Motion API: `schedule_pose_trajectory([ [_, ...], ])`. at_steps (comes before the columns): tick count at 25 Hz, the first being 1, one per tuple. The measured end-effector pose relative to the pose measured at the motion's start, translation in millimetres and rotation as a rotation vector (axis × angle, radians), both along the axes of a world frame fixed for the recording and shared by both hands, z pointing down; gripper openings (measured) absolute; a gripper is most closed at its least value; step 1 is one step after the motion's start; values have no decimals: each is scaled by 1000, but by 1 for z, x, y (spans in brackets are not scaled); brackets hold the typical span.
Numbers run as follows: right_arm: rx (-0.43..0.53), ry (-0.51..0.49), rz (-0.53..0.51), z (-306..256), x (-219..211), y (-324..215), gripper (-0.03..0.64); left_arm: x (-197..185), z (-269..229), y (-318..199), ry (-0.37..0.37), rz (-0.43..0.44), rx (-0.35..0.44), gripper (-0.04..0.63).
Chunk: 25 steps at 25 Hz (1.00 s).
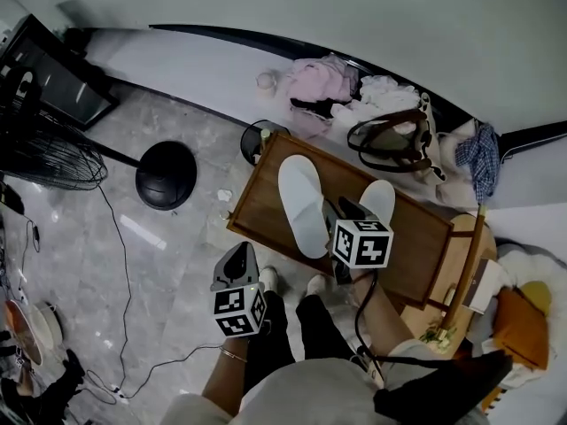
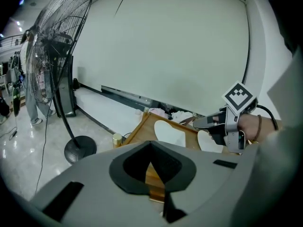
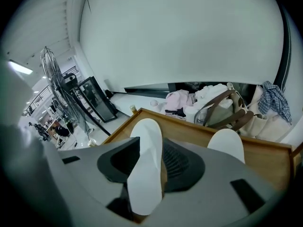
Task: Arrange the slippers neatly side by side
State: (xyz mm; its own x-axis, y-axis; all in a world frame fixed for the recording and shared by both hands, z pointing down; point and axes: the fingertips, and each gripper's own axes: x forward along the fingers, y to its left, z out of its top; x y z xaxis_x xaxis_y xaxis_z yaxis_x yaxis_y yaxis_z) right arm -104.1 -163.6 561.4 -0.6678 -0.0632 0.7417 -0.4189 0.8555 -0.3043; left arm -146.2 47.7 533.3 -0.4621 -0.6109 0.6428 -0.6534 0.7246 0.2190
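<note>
Two white slippers lie on a wooden table. The longer-looking one points away from me, and the second slipper lies to its right with a gap between them. My right gripper sits low over the table between the two. In the right gripper view its jaws stand apart around the near end of the first slipper, with wood showing beside it. My left gripper hangs off the table's near-left edge, shut and with nothing in it.
A standing fan with a round black base is on the floor to the left, with a cable trailing from it. Behind the table lie a pile of clothes and a brown-handled bag. A dark bin stands at the table's far-left corner.
</note>
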Motion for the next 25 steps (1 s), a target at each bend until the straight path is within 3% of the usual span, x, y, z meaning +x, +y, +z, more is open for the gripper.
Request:
schedule_pose_trajectory([
  [17, -87, 74, -88, 56, -38, 16, 204, -40, 27, -9, 31, -19, -21, 8],
  [25, -88, 105, -115, 62, -40, 24, 187, -41, 34, -10, 50, -17, -31, 8],
])
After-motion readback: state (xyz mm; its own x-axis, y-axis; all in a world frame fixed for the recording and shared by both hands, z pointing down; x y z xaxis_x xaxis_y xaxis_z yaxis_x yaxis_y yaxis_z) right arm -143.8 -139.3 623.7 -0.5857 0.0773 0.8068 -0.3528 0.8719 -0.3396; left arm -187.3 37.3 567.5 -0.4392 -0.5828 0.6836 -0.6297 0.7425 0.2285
